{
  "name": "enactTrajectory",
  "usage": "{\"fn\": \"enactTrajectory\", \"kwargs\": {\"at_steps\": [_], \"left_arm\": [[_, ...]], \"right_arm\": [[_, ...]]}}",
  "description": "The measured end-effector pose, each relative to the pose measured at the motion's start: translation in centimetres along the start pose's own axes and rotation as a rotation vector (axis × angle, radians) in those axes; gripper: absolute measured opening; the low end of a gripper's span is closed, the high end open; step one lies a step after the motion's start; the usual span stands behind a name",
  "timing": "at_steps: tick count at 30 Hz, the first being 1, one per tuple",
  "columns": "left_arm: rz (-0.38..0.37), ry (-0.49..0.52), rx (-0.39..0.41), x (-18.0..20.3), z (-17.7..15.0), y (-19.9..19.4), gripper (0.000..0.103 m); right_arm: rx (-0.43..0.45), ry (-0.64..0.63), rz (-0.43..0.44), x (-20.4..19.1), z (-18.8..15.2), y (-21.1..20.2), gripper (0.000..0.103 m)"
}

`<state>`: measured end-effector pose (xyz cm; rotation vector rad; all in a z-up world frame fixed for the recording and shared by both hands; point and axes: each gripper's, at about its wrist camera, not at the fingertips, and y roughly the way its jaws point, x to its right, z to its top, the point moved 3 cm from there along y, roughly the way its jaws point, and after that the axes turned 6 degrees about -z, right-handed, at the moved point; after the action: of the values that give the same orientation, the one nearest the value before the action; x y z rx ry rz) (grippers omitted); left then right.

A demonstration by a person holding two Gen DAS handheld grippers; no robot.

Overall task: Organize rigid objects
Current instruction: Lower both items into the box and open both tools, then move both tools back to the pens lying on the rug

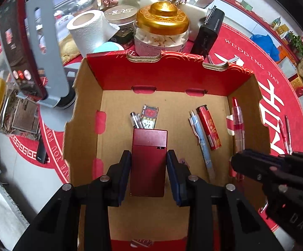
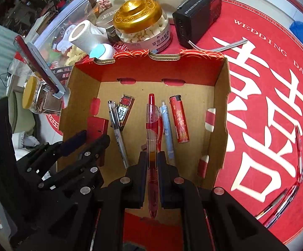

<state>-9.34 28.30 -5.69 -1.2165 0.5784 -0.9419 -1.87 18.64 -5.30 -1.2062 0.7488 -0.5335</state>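
We see first the round table, spread with a smooth red cloth printed with large cream characters. On it sits an open cardboard box, corrugated brown inside and glossy red on its outer faces, with slotted tabs along its walls. Behind the box stand a black rectangular radio, a clear jar with an embossed gold lid filled with pale pieces, and a soft white paper roll.

Inside the box, on the floor, lie a red lighter, a pale blue pen, a clear pen with a dark tip, and a small printed packet just beside it.

The left gripper is partly open, its two padded fingers pressing the long sides of a matte dark red rectangular case (a flip-top shape, with a seam across its upper part). The case is held upright above the box floor, near the left-hand pen and packet.

The right gripper is almost fully closed, clamping a translucent red pen along its barrel. The pen points forward over the box, beside the blue pen.
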Motion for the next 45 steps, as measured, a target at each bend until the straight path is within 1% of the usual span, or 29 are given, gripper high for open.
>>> {"fn": "enactTrajectory", "kwargs": {"at_steps": [7,9,10,11,12,13,14,15,16,17,19,20,21,23,24,27,29,31,33,35,37,39,40,42,45], "left_arm": [[0.004,0.013,-0.025,0.2,0.9,2.4,0.037],[0.016,0.024,-0.040,0.4,0.9,3.2,0.037],[0.023,0.029,-0.054,0.4,0.9,3.5,0.044],[0.030,0.032,-0.060,0.4,0.8,3.8,0.062],[0.047,0.029,-0.056,0.2,0.8,3.8,0.071],[0.060,0.020,-0.048,0.0,0.8,3.8,0.084],[0.061,0.003,-0.035,-0.3,0.8,3.6,0.088],[0.052,-0.028,-0.020,-0.8,0.7,3.3,0.091],[0.048,-0.048,-0.016,-1.3,0.7,3.1,0.098],[0.044,-0.079,-0.006,-1.9,0.6,2.7,0.103],[0.044,-0.092,0.007,-2.2,0.5,2.1,0.103],[0.053,-0.082,0.012,-2.1,0.5,1.8,0.103],[0.062,-0.064,0.019,-1.7,0.4,1.4,0.103],[0.050,-0.023,0.027,0.0,0.3,0.7,0.103],[0.028,0.011,0.034,1.5,0.1,0.1,0.103],[-0.026,0.111,0.052,6.3,-0.3,-1.3,0.103],[-0.067,0.197,0.057,10.4,-1.0,-1.8,0.103],[-0.106,0.265,0.056,14.0,-1.2,-2.3,0.103],[-0.150,0.334,0.047,18.3,-2.1,-2.1,0.103],[-0.178,0.391,0.017,22.1,-2.9,-1.3,0.103],[-0.185,0.446,-0.019,25.3,-4.6,0.0,0.103],[-0.172,0.510,-0.057,28.5,-6.6,2.1,0.103],[-0.156,0.528,-0.066,29.4,-7.2,2.5,0.103],[-0.140,0.582,-0.100,31.2,-8.6,4.7,0.103],[-0.101,0.647,-0.112,32.2,-10.2,6.7,0.103]], "right_arm": [[-0.023,-0.001,-0.029,0.9,1.1,2.1,0.011],[-0.032,0.000,-0.036,1.1,1.2,2.5,0.011],[-0.034,0.000,-0.039,1.3,1.2,2.6,0.011],[-0.038,0.000,-0.036,1.3,1.2,2.6,0.011],[-0.038,0.000,-0.032,1.4,1.1,2.5,0.011],[-0.028,-0.003,-0.040,1.5,1.1,2.2,0.014],[-0.016,-0.006,-0.049,1.6,1.1,1.9,0.024],[0.006,-0.009,-0.066,1.8,1.0,1.3,0.032],[0.025,-0.007,-0.080,2.0,1.1,0.8,0.053],[0.063,0.000,-0.106,2.4,1.0,-0.2,0.069],[0.102,0.012,-0.034,2.7,0.8,-1.8,0.075],[0.129,0.020,-0.028,3.1,0.3,-3.0,0.078],[0.151,0.020,-0.034,3.3,0.0,-3.8,0.078],[0.194,0.032,-0.068,4.5,-1.4,-5.5,0.078],[0.203,0.050,-0.087,5.2,-1.9,-6.0,0.078],[0.206,0.173,-0.165,10.0,-5.1,-7.7,0.078],[0.203,0.302,-0.228,14.4,-8.1,-8.7,0.078],[0.186,0.432,-0.271,18.5,-10.9,-9.2,0.078],[0.150,0.542,-0.281,22.0,-13.5,-9.4,0.078],[0.105,0.635,-0.284,25.1,-16.2,-8.8,0.078],[0.067,0.693,-0.282,27.2,-18.2,-8.2,0.078],[0.033,0.720,-0.274,28.8,-19.9,-7.7,0.078],[0.014,0.727,-0.284,29.5,-20.6,-7.3,0.079],[0.007,0.743,-0.250,30.7,-21.8,-6.8,0.079],[0.007,0.737,-0.245,31.7,-22.6,-6.1,0.079]]}}
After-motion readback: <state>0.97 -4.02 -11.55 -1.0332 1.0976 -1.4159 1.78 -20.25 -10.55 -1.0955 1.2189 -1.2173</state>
